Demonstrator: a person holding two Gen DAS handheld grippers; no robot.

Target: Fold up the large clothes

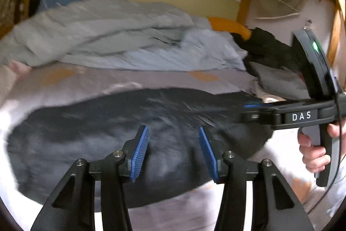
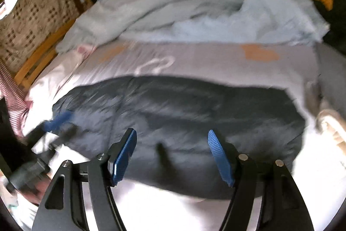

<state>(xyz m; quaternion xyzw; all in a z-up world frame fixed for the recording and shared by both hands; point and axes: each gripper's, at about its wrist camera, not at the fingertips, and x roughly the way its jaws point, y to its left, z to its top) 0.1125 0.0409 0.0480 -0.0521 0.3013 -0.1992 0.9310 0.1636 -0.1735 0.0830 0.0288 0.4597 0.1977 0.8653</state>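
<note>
Both grippers hang over the bed and both are empty! The left gripper (image 1: 174, 153) shows its ribbed blue pads (image 1: 140, 153) partly apart at the bottom centre of its own view, with nothing between them, only the dark garment (image 1: 129, 133) lying below. The right gripper (image 2: 173, 157) stands wider, its blue pads (image 2: 124, 157) well apart and bare too. That dark navy garment (image 2: 183, 122) fills the middle of both views as a long, flattish slab, soft and a little puffy, with a ragged step along its right edge in the right-wrist view; it looks laid out flat on the bed so that a fold can be made. Under it is a smooth grey bedsheet (image 2: 205, 62) printed with orange patches and a white outline. Heaped along the top of the frames is a rumpled pale blue-grey blanket (image 1: 97, 36), pushed back, I'd say, to leave working room. At the right edge of the left-wrist view a hand (image 1: 313, 151) grips the other tool's black handle. Motion blur smears the details.
</note>
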